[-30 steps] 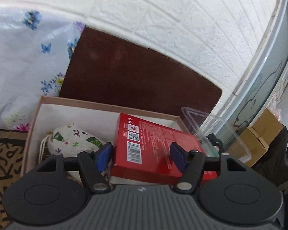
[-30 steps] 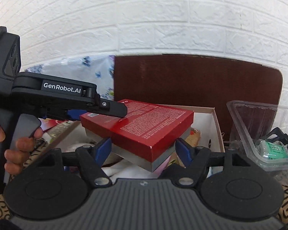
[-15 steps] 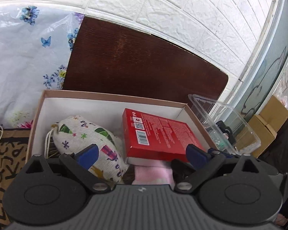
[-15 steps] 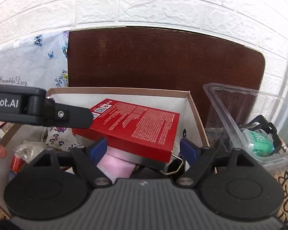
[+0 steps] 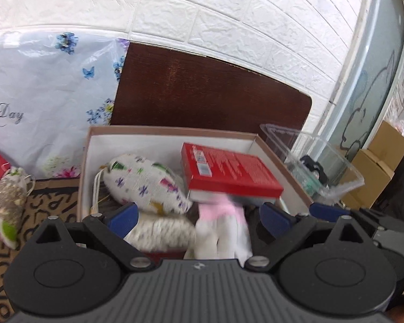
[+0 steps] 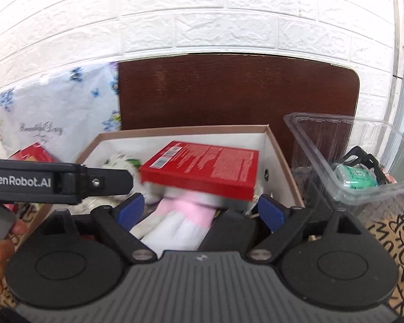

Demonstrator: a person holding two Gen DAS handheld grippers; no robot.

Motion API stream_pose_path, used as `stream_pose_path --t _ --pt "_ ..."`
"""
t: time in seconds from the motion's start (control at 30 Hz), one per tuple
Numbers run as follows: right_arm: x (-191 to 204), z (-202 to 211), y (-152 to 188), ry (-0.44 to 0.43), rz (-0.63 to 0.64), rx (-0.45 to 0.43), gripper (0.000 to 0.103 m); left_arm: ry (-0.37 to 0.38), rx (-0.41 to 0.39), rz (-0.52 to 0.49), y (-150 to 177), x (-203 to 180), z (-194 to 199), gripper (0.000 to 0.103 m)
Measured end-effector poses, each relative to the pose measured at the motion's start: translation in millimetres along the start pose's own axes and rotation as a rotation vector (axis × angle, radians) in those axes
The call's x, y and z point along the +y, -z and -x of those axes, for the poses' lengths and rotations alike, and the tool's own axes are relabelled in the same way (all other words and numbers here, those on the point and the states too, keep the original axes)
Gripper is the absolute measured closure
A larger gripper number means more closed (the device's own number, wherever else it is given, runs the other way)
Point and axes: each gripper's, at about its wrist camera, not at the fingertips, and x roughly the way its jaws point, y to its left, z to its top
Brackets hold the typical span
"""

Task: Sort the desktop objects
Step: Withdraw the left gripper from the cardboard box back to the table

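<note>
Found the counter [image 5: 54, 196] covered with a patterned cloth and used as the sorting surface. Found the cardboard box [image 5: 175, 130] set open-topped against the rear board, evidently as the bin for larger items. Found the clear tray [image 6: 336, 140] just beside its right wall, probably reserved for small parts.

Located the red box [image 5: 229, 169], the task item, inside the cardboard box at the right rear, lying tilted on softer contents rather than flat on the bin floor. Judged it as deposited but not levelled.

Observed the left tool [image 5: 198, 215] with jaws wide, having just been opening, pads pressing on nothing. Observed the right tool [image 6: 199, 210] likewise wide, just opened further, gripping nothing. Noted the red box ahead of both, untouched. Judged both spreads as release clearance.

Noted the floral pouch [image 5: 145, 183] left of the red box. Noted a pink-and-white cloth item [image 6: 180, 215] beneath its near edge, accounting for the tilt. Noted 1 small green item [image 6: 355, 177] in the tray.
</note>
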Motion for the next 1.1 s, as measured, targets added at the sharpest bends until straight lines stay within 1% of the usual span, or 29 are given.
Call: stream_pose_path --t 0.1,0.23,0.33,0.47,0.6,0.77,0.93,1.1 --pt "10.7 13.7 7.8 0.001 0.003 0.008 0.014 -0.017 0.011 0.002 13.0 3.5 15.8 0.003" --pt "27.0 30.2 21.0 -0.018 0.011 0.011 0.011 -0.049 0.027 0.040 28.9 11.9 42.7 0.003" --pt "42.1 43.5 32.1 -0.041 0.018 0.000 0.011 -0.071 0.015 0.071 42.7 19.4 64.7 0.003" --pt "64.3 60.9 46.2 -0.060 0.035 -0.018 0.011 -0.105 -0.007 0.051 58.4 27.2 89.7 0.003" --pt "85.0 76.0 58.6 -0.084 0.041 -0.032 0.011 -0.166 -0.029 0.046 73.2 37.2 112.0 0.003" --pt "113.8 83.3 71.7 -0.098 0.074 -0.032 0.011 -0.216 -0.036 0.075 91.2 55.1 133.8 0.003" --pt "141.1 84.3 84.6 -0.148 0.078 -0.020 0.011 -0.286 -0.034 0.103 105.8 72.8 150.4 0.003" --pt "165.4 81.6 94.4 -0.177 0.082 -0.005 0.011 -0.318 -0.020 0.166 117.0 94.9 161.2 0.003"
